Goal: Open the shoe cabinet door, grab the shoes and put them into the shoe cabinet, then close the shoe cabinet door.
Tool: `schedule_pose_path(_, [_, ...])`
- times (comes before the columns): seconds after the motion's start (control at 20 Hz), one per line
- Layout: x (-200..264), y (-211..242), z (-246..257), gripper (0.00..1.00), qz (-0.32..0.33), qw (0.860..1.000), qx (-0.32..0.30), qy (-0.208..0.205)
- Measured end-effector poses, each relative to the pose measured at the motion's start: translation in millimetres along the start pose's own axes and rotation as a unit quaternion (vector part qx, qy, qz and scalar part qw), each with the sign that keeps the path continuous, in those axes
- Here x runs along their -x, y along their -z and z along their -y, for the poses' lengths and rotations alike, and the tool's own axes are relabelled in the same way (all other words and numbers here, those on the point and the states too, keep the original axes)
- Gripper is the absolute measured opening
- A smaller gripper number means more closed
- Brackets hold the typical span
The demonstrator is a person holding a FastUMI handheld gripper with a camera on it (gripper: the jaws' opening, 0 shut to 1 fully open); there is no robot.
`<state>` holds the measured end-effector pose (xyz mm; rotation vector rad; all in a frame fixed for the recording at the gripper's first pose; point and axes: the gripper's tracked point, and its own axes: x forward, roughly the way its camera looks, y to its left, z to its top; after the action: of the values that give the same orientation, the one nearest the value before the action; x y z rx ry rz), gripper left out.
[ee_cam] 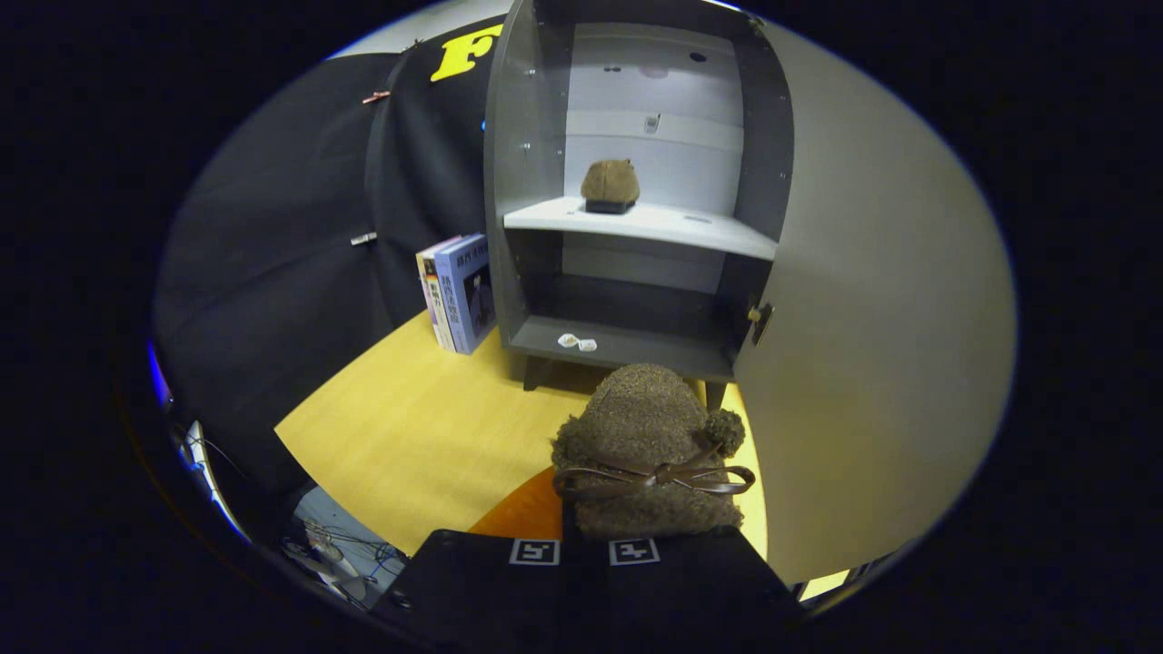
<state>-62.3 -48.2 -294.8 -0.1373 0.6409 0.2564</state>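
A fuzzy brown shoe (647,454) with a thin ribbon bow (654,477) and a pompom (724,431) is held at the gripper (583,551), its heel end tucked between the jaws, which are drawn close together and pinch it from both sides. The shoe's long axis runs straight ahead along the fingers, with its rounded toe pointing toward the shoe cabinet (636,195). It is held above the yellow table (418,436), just short of the cabinet's bottom compartment.

The grey cabinet stands open, its door (872,318) swung wide to the right of the shoe, with a small brass knob (753,314) on the door's inner edge. On the pale middle shelf (690,232) sits a second brown shoe (610,185), upright near the shelf's left half; which way its toe faces cannot be told. The bottom compartment holds only a small white object (577,342) lying near its front lip. The upper back panel is white.

Left of the cabinet, two books (457,292) stand upright on the table, touching the cabinet's side. Behind them hangs the black cloth wall (300,227) of the booth. Beyond the near edge of the table, cables (332,540) lie in a tangle lower down.
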Motion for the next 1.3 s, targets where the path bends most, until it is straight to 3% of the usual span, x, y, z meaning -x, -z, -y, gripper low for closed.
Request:
schedule_pose_path(0.3, [38.3, -68.2, 5.2, 0.05, 0.018, 1.0, 0.008, -0.014])
schedule_pose_path(0.6, [42.0, -149.1, -5.7, 0.05, 0.052, 0.998, -0.01, -0.02])
schedule_pose_path(0.95, [0.1, -242.5, 7.6, 0.05, 0.08, 0.995, -0.046, 0.027])
schedule_pose_path(1.3, [-77.8, -309.7, 35.0, 0.05, 0.056, 0.994, -0.063, 0.069])
